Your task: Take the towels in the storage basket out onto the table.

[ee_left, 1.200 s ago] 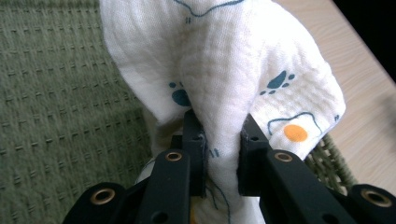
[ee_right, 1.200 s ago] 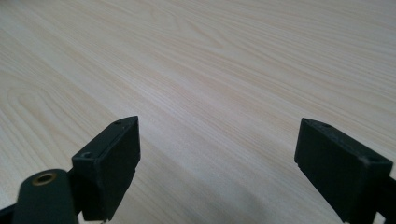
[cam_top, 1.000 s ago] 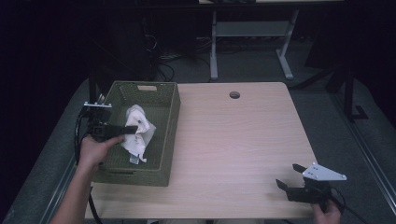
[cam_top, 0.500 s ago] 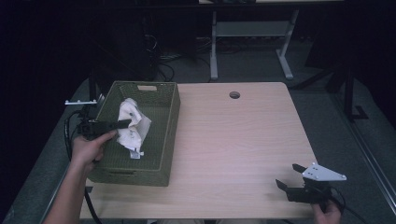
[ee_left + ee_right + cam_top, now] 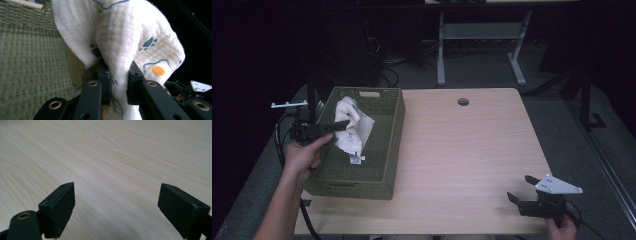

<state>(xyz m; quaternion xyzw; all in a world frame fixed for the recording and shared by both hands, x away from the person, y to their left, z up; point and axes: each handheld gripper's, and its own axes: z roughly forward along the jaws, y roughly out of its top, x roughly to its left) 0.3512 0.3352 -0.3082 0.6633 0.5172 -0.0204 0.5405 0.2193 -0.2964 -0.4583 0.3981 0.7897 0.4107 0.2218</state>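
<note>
A green basket [image 5: 362,172] sits at the left of the counter [image 5: 462,150], with a white printed cloth [image 5: 352,127] lifted partly out above it. The left gripper [image 5: 117,82] has its fingers pinched on a fold of the cloth and has drawn it higher and further left than a second ago. The right gripper [image 5: 519,196] rests at the counter's near right corner, fingers wide apart and holding nothing

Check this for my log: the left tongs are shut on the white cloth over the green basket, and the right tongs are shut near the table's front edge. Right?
Not quite. The right tongs are open, jaws wide apart over bare table, as the right gripper view shows. The left tongs are indeed shut on the white cloth over the green basket.
</note>
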